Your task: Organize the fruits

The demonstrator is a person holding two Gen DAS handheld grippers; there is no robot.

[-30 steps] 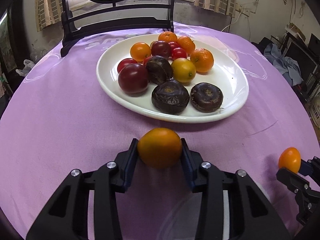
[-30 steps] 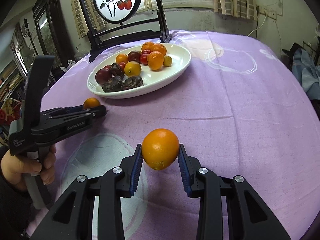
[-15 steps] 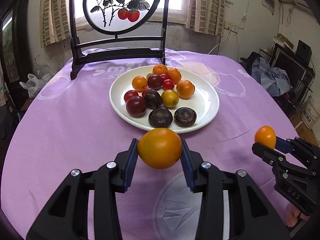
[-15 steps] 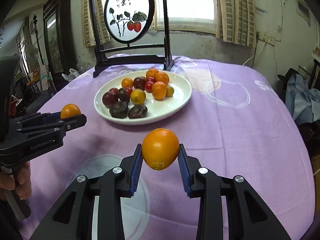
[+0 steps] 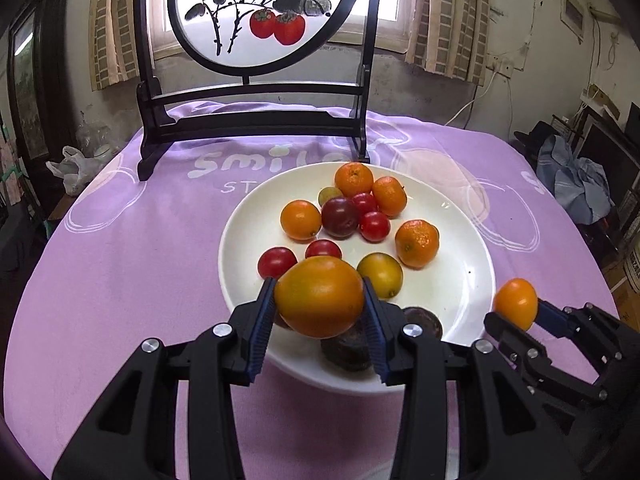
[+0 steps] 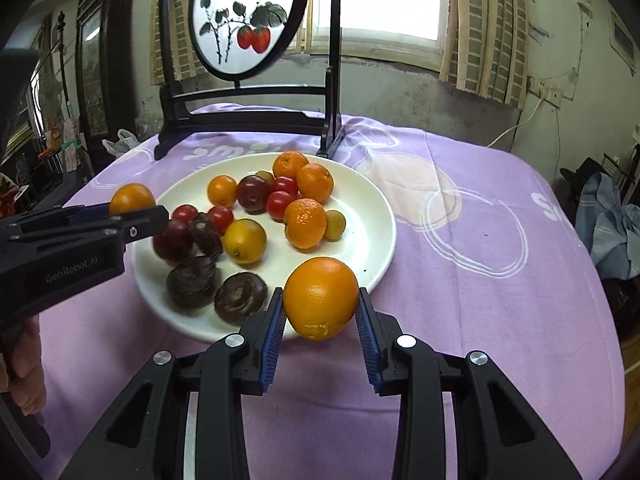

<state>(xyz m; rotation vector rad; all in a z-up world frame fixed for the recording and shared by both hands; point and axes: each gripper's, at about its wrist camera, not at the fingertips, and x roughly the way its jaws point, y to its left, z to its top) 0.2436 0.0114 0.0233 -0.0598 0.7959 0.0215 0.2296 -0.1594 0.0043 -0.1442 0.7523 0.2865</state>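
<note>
Gripping an orange-yellow fruit between its blue pads, the left gripper is closed on it and holds it above the plate, over the rim at about 7 o'clock. Seen from the right wrist, that fruit hangs at the plate's 9 o'clock edge, clear of the fruit below. The right gripper is likewise closed on an orange, carried at the plate's 5 o'clock rim; whether it is over the rim or just outside it cannot be told. The white plate sits on the purple cloth covering the worktop. On it lie three mandarins toward 12 to 2 o'clock, a smooth orange fruit at 11, a dark plum near the centre with small red tomatoes beside it, and a yellow fruit just below centre. Two more red tomatoes sit at 9 o'clock. Dark wrinkled fruits lie along the near rim at 6 to 7 o'clock, partly hidden by the left gripper in its own view. A small greenish fruit touches a mandarin at 3 o'clock. At 12 o'clock beyond the plate stands a black-framed round screen painted with red fruit.
</note>
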